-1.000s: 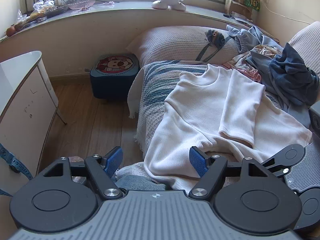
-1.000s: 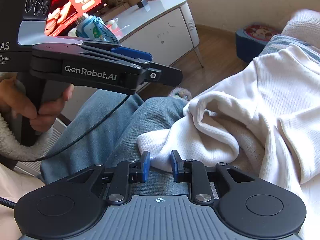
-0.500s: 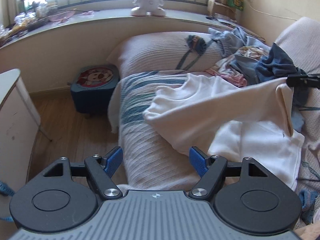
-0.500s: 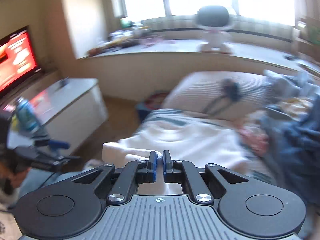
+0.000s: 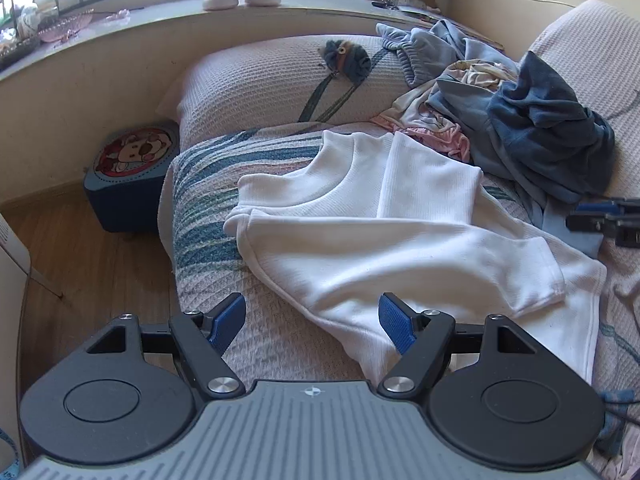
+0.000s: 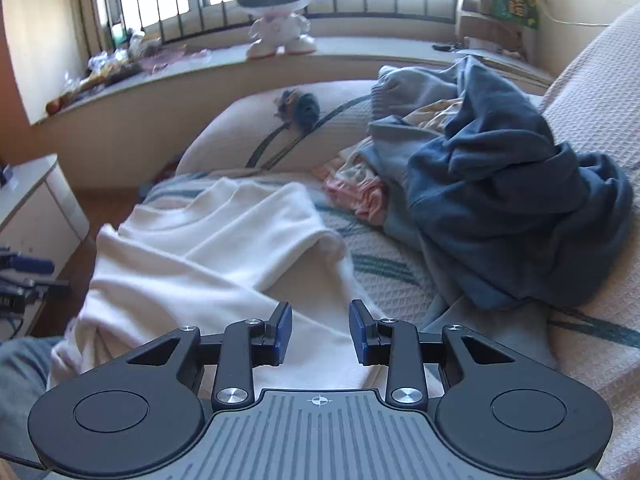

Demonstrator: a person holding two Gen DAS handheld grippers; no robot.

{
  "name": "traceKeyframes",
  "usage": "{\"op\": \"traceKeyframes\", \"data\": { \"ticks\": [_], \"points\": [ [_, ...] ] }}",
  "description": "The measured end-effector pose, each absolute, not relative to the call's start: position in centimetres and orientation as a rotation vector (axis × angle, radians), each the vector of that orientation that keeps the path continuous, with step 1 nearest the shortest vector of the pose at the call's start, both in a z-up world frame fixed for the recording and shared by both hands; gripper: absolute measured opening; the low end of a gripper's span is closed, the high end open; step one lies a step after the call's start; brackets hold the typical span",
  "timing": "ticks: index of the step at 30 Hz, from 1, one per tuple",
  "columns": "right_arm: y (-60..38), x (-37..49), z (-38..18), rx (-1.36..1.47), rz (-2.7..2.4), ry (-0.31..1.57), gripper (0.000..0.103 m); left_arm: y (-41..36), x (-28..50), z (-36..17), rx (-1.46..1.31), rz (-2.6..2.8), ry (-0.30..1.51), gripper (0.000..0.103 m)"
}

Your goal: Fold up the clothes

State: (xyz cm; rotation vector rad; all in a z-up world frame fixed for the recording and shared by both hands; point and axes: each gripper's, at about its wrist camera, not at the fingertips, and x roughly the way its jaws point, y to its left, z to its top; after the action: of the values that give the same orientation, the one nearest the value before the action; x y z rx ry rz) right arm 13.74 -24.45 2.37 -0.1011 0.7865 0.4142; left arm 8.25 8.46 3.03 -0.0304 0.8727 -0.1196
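Clothes: 1 white sweater [image 5: 400,248], 1 heap [image 5: 520,120]

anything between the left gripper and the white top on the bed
Nothing visible does. The left gripper is open above the lower edge of the white ribbed long-sleeved top, with only striped bed cover below. The blue clothes pile lies beyond it.

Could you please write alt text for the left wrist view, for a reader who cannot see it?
A white long-sleeved top lies partly folded on a striped bedspread, beyond the open, empty left gripper. A heap of blue clothes sits behind it.
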Motion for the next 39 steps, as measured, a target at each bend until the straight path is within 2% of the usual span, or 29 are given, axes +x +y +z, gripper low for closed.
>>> {"op": "traceKeyframes", "data": {
  "ticks": [6, 8, 10, 12, 23, 26, 34, 36, 38, 39],
  "points": [
    [-22.4, 16.9, 2.4, -0.114, 0.483, 0.774, 0.032, 9.9, 12.0, 1.9, -0.04, -0.064, 0.91, 0.074],
    [-20.8, 18.8, 2.7, -0.132, 0.513, 0.773, 0.036, 10.5, 13.1, 1.5, -0.047, -0.057, 0.924, 0.074],
    [-18.9, 20.7, 2.9, -0.138, 0.552, 0.785, 0.045, 11.0, 14.1, 1.1, -0.049, -0.047, 0.937, 0.074],
    [-16.8, 22.7, 3.0, -0.141, 0.594, 0.801, 0.047, 11.4, 15.0, 0.7, -0.054, -0.038, 0.95, 0.076],
    [-5.3, 31.9, -0.3, -0.385, 0.667, 0.948, 0.048, 12.3, 18.9, -1.7, -0.13, -0.066, 1.024, 0.079],
    [-3.7, 33.2, -1.5, -0.467, 0.649, 0.964, 0.059, 12.4, 19.4, -2.2, -0.135, -0.088, 1.036, 0.08],
    [-1.6, 34.5, -4.2, -0.545, 0.671, 0.997, 0.059, 12.6, 20.0, -3.3, -0.17, -0.112, 1.03, 0.086],
    [-1.6, 34.6, -4.8, -0.534, 0.671, 1.004, 0.058, 12.4, 19.9, -3.3, -0.164, -0.123, 1.017, 0.082],
    [-1.6, 34.4, -4.7, -0.529, 0.684, 1.003, 0.049, 12.3, 19.6, -3.0, -0.163, -0.134, 1.003, 0.075],
    [-1.6, 34.2, -4.7, -0.53, 0.693, 1.003, 0.043, 12.2, 19.5, -2.8, -0.163, -0.141, 0.997, 0.064]
  ]
}}
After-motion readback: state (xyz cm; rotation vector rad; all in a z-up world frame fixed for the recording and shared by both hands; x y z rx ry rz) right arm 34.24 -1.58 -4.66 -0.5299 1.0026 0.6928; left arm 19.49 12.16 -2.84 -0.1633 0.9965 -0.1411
